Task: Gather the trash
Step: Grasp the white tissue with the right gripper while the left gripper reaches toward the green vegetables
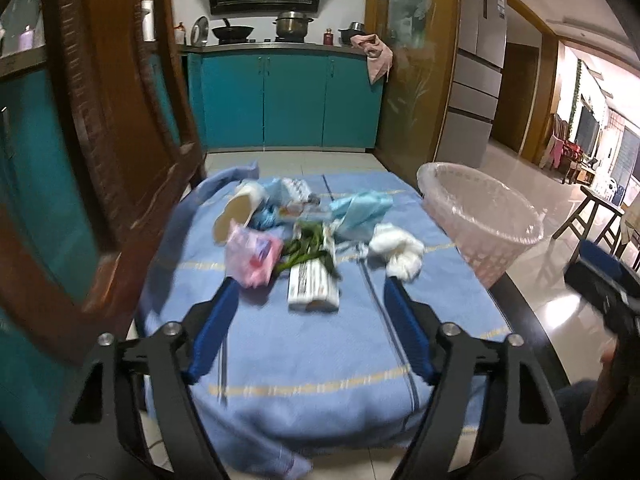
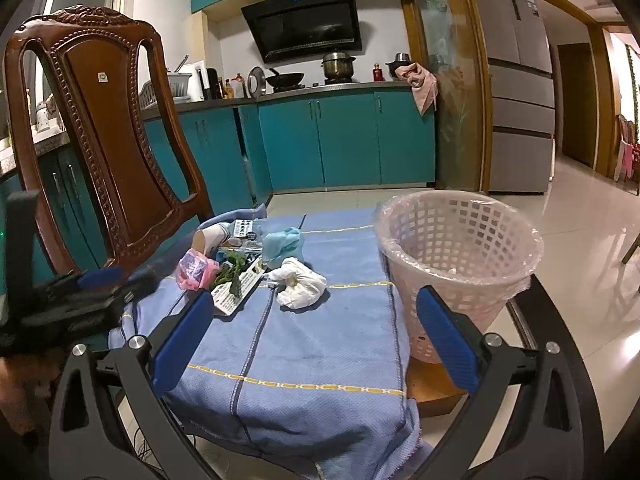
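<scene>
Blue-padded jaws of the left gripper (image 1: 310, 286) stand apart over the blue cloth (image 1: 304, 360), nothing between them, the white printed box (image 1: 314, 290) just past the tips. Right gripper (image 2: 316, 304) likewise gapes empty. Trash sits clustered at twelve o'clock: pink bag (image 1: 252, 258), green leaves (image 1: 308, 250), white crumpled tissue (image 1: 398, 252), light-blue wrapper (image 1: 360, 208), a tipped paper cup (image 1: 236, 212). At two o'clock stands the lined white basket (image 1: 480, 220). Print on the box shows dark characters, too blurred to read.

Mixed trash pile (image 2: 248, 264) on blue cloth, lined white basket (image 2: 460, 256) beside it
</scene>
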